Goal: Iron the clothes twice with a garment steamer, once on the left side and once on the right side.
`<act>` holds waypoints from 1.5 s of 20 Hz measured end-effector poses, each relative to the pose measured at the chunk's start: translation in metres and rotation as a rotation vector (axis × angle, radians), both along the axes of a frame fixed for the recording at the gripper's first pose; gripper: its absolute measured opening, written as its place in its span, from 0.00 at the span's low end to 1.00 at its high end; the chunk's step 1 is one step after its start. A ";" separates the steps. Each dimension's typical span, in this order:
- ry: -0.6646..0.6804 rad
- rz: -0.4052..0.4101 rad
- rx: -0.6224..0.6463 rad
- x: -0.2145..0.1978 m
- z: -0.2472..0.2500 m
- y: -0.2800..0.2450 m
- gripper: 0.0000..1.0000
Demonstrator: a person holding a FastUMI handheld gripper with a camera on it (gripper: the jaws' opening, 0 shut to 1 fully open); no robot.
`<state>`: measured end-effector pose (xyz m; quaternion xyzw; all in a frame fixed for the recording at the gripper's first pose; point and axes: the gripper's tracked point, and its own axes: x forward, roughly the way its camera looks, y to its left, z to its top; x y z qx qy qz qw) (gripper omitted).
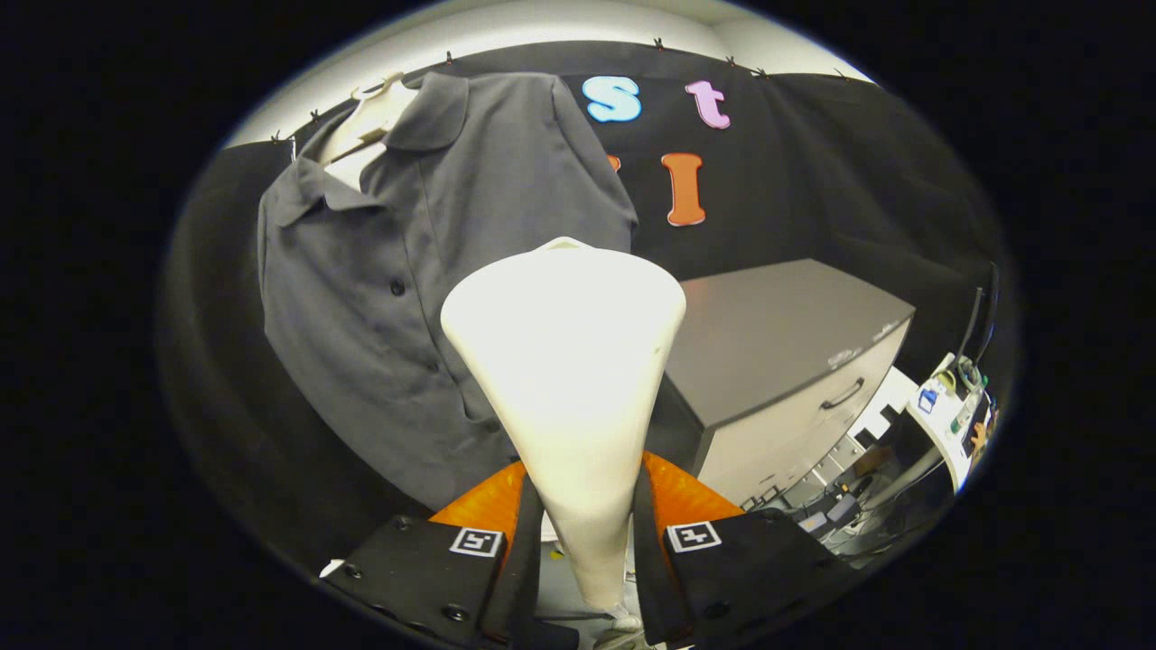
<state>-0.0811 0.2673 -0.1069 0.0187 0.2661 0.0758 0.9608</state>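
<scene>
Gripper view, left to right. A grey button-front shirt (406, 271) hangs on a pale hanger (366, 122) against the black booth wall (813, 181), its collar open and its front facing the camera. At centre, the cream garment steamer (569, 361) stands upright between the fingers of the tool (587, 551), which pinches its narrow handle from both sides; the wide steamer head rises just ahead of the fingers, overlapping the shirt's lower right panel, though contact with the cloth cannot be judged. To the right stands a grey drawer cabinet (795, 352) with its drawers closed. Beyond it lies a cluttered corner of cables and equipment (948, 415).
</scene>
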 end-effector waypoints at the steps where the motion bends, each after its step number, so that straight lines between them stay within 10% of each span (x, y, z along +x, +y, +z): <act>1: -0.017 0.015 0.000 0.005 0.015 -0.003 0.52; 10: -0.234 0.139 0.065 0.030 0.133 -0.009 0.52; 30: -0.306 0.093 0.018 -0.095 0.133 -0.039 0.52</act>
